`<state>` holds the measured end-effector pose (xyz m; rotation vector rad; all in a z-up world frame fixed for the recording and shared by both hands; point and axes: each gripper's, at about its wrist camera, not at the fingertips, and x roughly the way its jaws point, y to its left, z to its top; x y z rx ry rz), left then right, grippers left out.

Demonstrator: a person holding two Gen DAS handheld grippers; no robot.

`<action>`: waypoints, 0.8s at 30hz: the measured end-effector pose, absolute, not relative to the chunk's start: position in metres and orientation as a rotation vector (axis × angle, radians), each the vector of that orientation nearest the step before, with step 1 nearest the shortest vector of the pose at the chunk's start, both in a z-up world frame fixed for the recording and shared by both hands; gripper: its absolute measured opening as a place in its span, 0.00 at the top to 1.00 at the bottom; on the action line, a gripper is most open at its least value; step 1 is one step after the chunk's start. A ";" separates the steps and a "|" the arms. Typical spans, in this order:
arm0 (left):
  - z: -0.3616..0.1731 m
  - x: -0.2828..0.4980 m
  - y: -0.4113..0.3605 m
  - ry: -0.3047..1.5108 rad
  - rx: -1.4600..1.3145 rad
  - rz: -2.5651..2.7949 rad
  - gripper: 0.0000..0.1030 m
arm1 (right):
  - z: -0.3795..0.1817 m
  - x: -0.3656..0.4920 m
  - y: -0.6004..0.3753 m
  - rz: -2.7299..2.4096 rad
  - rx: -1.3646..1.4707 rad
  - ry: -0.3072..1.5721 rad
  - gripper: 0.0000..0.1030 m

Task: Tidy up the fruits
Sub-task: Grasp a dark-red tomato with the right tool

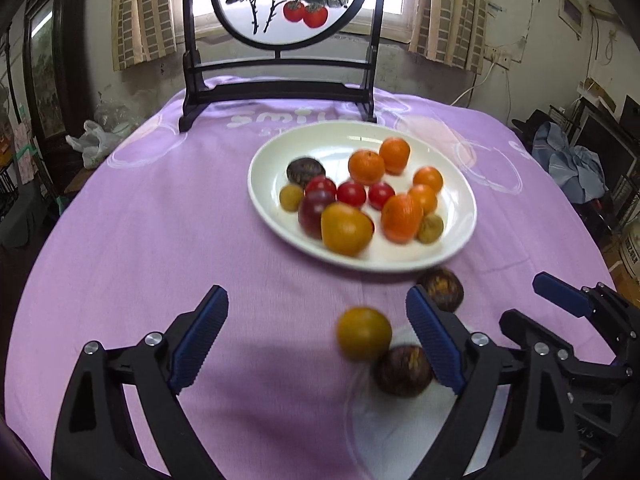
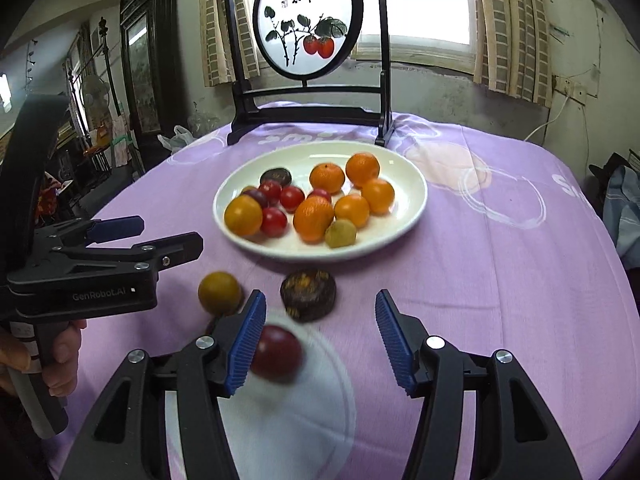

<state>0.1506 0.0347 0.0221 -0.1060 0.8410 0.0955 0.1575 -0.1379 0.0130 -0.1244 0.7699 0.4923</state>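
Both grippers' jaws were held wide, nothing gripped: left gripper, right gripper; white plate at twelve o'clock.

Table with purple cloth carries a white plate of fruits toward the far edge, dark framed screen stand at that edge. Loose near the front edge: yellow fruit, two dark brown fruits, red plum.
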 end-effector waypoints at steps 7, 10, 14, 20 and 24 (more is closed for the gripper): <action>-0.008 0.138 0.040 0.871 -0.154 0.086 0.14 | -0.015 0.135 -0.133 0.473 -0.187 0.872 0.43; -0.011 0.137 0.049 0.860 -0.149 0.112 0.14 | -0.025 0.132 -0.123 0.498 -0.225 0.908 0.43; -0.013 0.137 0.051 0.868 -0.155 0.108 0.14 | -0.035 0.136 -0.108 0.497 -0.273 0.934 0.46; -0.011 0.137 0.047 0.877 -0.156 0.071 0.14 | -0.036 0.152 -0.092 0.512 -0.316 0.912 0.55; -0.014 0.137 0.046 0.889 -0.163 0.076 0.14 | -0.036 0.155 -0.087 0.520 -0.317 0.902 0.62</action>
